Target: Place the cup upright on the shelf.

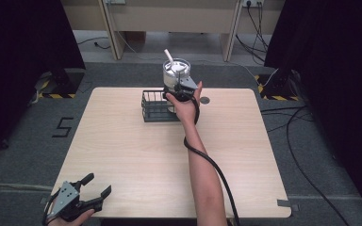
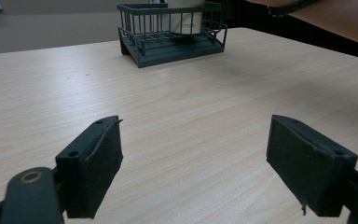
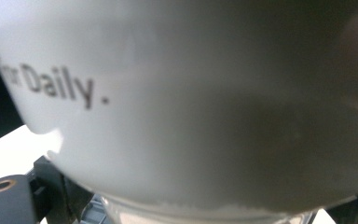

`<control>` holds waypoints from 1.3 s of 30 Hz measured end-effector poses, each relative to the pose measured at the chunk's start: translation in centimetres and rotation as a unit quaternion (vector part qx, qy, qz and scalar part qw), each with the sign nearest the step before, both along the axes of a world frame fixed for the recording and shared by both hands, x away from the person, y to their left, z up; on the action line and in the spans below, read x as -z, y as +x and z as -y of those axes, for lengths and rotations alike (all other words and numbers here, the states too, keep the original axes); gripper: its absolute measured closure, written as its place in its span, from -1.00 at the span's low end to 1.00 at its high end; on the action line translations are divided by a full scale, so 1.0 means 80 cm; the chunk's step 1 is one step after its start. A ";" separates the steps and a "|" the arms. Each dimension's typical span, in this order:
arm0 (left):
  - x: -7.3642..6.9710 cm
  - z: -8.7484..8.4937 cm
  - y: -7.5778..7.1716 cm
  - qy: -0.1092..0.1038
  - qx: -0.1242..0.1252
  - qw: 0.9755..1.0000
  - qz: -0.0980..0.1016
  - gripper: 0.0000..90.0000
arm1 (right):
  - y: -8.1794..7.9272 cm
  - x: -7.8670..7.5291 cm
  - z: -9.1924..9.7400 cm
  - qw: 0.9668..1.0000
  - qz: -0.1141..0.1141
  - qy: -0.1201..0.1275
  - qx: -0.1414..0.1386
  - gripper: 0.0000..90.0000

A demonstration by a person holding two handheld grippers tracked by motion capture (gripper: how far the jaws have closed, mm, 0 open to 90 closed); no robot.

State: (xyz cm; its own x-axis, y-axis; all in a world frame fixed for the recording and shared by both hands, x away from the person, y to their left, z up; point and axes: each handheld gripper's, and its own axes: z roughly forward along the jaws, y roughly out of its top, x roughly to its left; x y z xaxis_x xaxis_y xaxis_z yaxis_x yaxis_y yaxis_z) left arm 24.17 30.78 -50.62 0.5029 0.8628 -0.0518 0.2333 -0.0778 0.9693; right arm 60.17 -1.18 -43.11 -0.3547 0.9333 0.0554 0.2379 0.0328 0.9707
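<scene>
White cup (image 1: 176,74), "Daily." printed on it, straw at 11 o'clock, apparently clamped by right gripper (image 1: 185,89) over rack (image 1: 154,106); left gripper (image 1: 95,187) jaws spread.

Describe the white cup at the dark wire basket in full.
The white round cup stands upright, its base down in the right end of the dark wire basket at the table's far middle. Its top looks clear-rimmed, with a white stick or straw slanting out towards the back left. Grey print on its wall reads "Daily." in the right gripper view. The right tongs meet its near side.
</scene>
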 end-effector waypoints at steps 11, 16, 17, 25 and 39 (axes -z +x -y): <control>0.000 0.000 0.000 0.002 0.000 1.000 -0.001 -0.61 | -0.002 0.006 -0.004 1.000 0.000 0.012 -0.006 -0.86; 0.000 0.000 0.000 0.002 0.000 1.000 0.000 -0.61 | -0.001 0.013 -0.005 1.000 -0.005 -0.007 -0.006 -0.90; 0.000 0.000 0.000 0.002 0.001 1.000 0.000 -0.61 | -0.002 0.014 -0.005 1.000 -0.003 -0.005 -0.006 -0.92; 0.000 0.000 0.000 0.004 0.001 1.000 0.000 -0.61 | -0.008 0.013 -0.004 1.000 -0.003 -0.007 -0.009 -1.00; -0.001 0.001 0.000 0.007 0.002 1.000 0.002 -0.61 | -0.028 0.008 0.001 1.000 -0.001 0.003 -0.008 -1.00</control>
State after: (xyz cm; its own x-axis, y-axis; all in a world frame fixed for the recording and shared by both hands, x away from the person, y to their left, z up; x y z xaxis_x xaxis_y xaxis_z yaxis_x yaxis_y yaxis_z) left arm 24.15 30.69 -50.57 0.5062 0.8616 -0.0380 0.2291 -0.0918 0.9691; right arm 57.92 -1.27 -43.72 -0.3696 0.9272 0.0610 0.2395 0.0316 0.9704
